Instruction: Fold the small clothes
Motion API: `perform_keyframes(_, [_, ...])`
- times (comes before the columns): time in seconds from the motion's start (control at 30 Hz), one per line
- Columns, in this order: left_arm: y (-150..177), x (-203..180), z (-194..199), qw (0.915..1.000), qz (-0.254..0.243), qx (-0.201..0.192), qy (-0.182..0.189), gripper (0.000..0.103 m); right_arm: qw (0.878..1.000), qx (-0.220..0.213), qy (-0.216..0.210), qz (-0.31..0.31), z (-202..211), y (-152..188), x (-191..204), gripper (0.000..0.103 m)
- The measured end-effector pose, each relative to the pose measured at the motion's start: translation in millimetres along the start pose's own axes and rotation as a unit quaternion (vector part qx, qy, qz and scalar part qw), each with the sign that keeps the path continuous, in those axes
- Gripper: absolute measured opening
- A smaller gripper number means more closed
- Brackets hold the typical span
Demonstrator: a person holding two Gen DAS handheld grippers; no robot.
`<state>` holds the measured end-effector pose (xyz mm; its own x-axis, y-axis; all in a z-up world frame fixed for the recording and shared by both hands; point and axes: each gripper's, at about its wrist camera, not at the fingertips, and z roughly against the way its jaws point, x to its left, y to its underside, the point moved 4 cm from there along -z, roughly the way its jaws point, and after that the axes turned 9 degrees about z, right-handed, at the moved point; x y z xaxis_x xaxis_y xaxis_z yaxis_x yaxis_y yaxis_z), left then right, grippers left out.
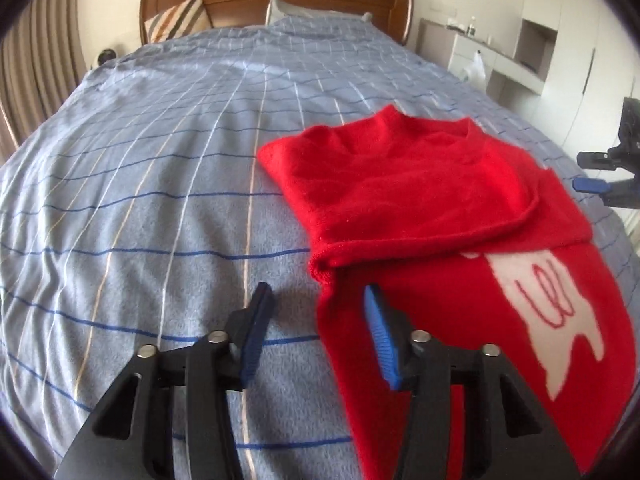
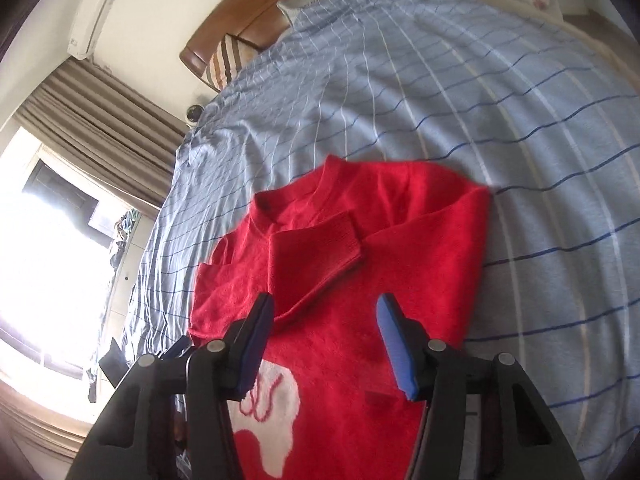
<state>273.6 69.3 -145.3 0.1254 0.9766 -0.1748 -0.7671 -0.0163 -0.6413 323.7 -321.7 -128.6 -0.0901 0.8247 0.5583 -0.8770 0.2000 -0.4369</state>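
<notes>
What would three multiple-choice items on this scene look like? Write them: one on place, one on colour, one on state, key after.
1. The sweater lies on:
A. a bed
B. a chair
C. the floor

2. Its main colour is:
A. green
B. red
C. black

3. Its sleeves are:
A. spread wide
B. hanging off the bed
C. folded over the chest

Key: A, it rests on the striped blue bedspread; B, the knit is red with a white patch; C, a cuffed sleeve lies across the body.

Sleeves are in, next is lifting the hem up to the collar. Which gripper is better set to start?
Left, probably. The left gripper straddles the red sweater along its side edge, jaws open. The right gripper hovers open over mid-body, with no edge to pinch.
</notes>
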Motion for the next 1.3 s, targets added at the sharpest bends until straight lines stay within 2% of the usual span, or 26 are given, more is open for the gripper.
perform_keyframes(0.1, [2,6,-8,0.9996,0.026,-0.011,-0.008,0.039,0.999,0.01,0.003,-0.053,-35,-1,-8,0.041])
perform_keyframes(0.23, [8,6,-7,0.9994,0.02,-0.021,-0.021,0.039,0.994,-0.026,0.003,-0.104,-54,-14,-19,0.03])
perform_keyframes(0.3, [9,5,-8,0.9993,0.015,-0.021,-0.026,0.039,0.992,-0.036,0.003,-0.119,-57,-15,-23,0.004])
perform_keyframes(0.43, [10,6,-9,0.9993,0.021,-0.023,-0.021,0.039,0.992,-0.085,0.023,-0.088,-13,3,-5,0.004])
perform_keyframes(0.5, [10,7,-10,0.9993,0.025,-0.023,-0.018,0.039,0.992,-0.088,0.043,-0.081,0,19,-5,0.004])
perform_keyframes(0.6, [10,8,-9,0.9992,0.024,-0.023,-0.02,0.04,0.991,-0.054,0.091,-0.086,-9,42,-20,0.01])
perform_keyframes(0.63, [10,9,-8,0.9992,0.025,-0.023,-0.021,0.041,0.99,-0.055,0.096,-0.093,-8,50,-25,0.011])
perform_keyframes(0.73, [9,18,0,0.9986,0.041,-0.025,-0.024,0.052,0.989,-0.072,0.092,-0.087,12,70,-31,0.011])
perform_keyframes(0.83, [14,32,15,0.9965,0.073,-0.028,-0.029,0.059,0.989,-0.097,0.107,-0.043,46,86,-29,0.012])
perform_keyframes(0.87, [18,36,22,0.9956,0.086,-0.027,-0.027,0.059,0.988,-0.105,0.111,-0.025,59,91,-30,0.017])
perform_keyframes(0.93, [28,45,37,0.9937,0.107,-0.026,-0.023,0.061,0.985,-0.115,0.129,0.021,80,102,-34,0.033])
perform_keyframes(0.97, [34,47,46,0.993,0.112,-0.029,-0.02,0.063,0.982,-0.118,0.143,0.048,89,109,-37,0.046])
perform_keyframes(1.03, [46,53,65,0.9917,0.118,-0.044,-0.027,0.076,0.967,-0.12,0.192,0.117,102,125,-45,0.055])
perform_keyframes(1.13, [61,61,85,0.9879,0.134,-0.066,-0.042,0.087,0.943,-0.113,0.259,0.174,112,148,-64,0.055])
perform_keyframes(1.23, [72,68,83,0.9843,0.146,-0.075,-0.066,0.09,0.93,-0.128,0.289,0.185,118,161,-79,0.055])
perform_keyframes(1.3, [81,73,74,0.9824,0.15,-0.075,-0.083,0.09,0.925,-0.138,0.302,0.183,117,166,-86,0.06])
